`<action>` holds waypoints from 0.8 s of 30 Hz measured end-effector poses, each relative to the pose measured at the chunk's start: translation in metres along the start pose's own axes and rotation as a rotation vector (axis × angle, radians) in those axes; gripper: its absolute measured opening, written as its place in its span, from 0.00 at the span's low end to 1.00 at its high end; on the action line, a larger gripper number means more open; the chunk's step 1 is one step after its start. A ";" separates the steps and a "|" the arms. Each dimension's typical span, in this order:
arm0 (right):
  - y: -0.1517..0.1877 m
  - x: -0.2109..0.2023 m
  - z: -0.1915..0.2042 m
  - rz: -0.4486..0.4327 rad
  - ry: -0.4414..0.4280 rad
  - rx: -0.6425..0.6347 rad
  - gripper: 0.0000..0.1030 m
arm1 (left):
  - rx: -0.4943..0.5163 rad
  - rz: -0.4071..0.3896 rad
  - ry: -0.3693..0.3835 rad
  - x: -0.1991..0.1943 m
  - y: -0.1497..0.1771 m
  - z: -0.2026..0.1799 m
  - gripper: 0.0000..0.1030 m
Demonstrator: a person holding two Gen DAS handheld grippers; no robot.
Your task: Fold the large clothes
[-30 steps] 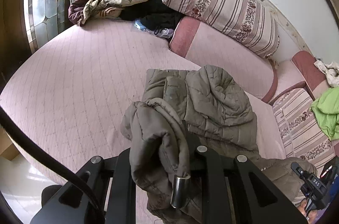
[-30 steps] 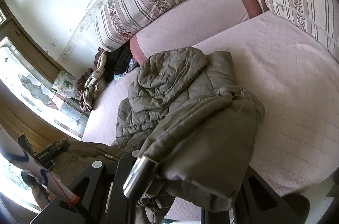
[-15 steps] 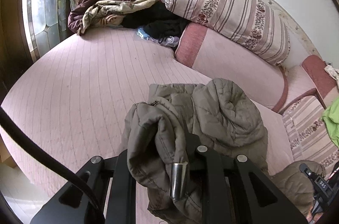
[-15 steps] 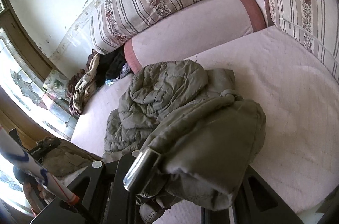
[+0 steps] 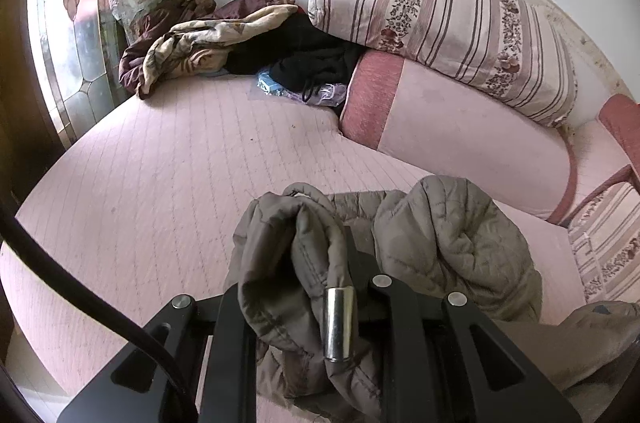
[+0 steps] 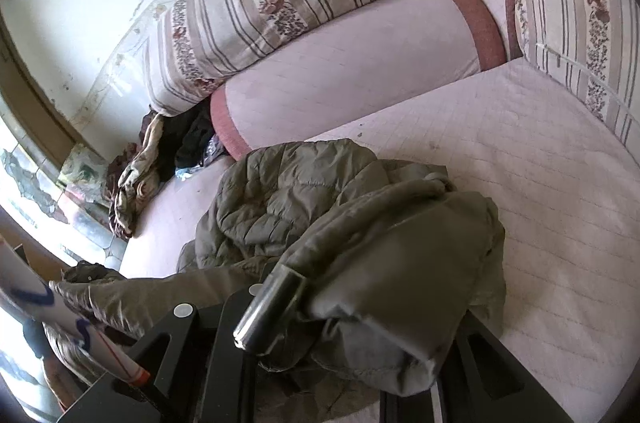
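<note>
Pink quilted bed (image 5: pixel 160 183) carries an olive padded jacket (image 5: pixel 448 243), with both grippers' jaws, left gripper (image 5: pixel 316 263) and right gripper (image 6: pixel 360 287), clamped on its bunched edges.

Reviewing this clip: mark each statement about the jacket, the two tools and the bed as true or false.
1. The left tool is shut on the olive padded jacket. True.
2. The right tool is open and holds nothing. False: jacket fabric is bunched over and between its fingers.
3. A heap of clothes lies at the far corner of the pink bed. True.
4. The jacket lies folded flat. False: it is crumpled and partly lifted.
5. The striped floral cushion sits on the floor. False: it rests on the pink bolster.
</note>
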State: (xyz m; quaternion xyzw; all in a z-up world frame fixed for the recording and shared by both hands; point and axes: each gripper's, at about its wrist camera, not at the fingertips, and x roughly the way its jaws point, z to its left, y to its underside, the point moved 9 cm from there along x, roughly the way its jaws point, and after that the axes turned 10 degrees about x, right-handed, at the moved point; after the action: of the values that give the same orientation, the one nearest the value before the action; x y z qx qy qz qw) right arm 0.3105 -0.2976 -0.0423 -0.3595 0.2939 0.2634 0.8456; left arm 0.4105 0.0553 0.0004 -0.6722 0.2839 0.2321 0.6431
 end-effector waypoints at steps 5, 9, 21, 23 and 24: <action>-0.020 0.030 -0.001 0.014 0.010 0.018 0.19 | 0.004 0.007 -0.027 0.027 -0.015 -0.004 0.18; -0.035 0.056 -0.005 0.020 0.026 0.033 0.19 | 0.011 0.014 -0.048 0.050 -0.027 -0.008 0.18; -0.074 0.136 -0.035 0.051 0.077 0.109 0.19 | 0.053 0.059 -0.174 0.147 -0.050 -0.021 0.19; -0.076 0.150 -0.038 0.055 0.093 0.107 0.20 | 0.068 0.073 -0.195 0.164 -0.048 -0.023 0.19; -0.077 0.154 -0.039 0.055 0.097 0.106 0.20 | 0.071 0.079 -0.204 0.172 -0.047 -0.023 0.19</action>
State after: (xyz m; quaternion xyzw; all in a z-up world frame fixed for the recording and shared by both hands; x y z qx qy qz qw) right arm 0.4552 -0.3377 -0.1349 -0.3185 0.3579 0.2528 0.8406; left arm 0.5669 0.0186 -0.0803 -0.6102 0.2512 0.3144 0.6824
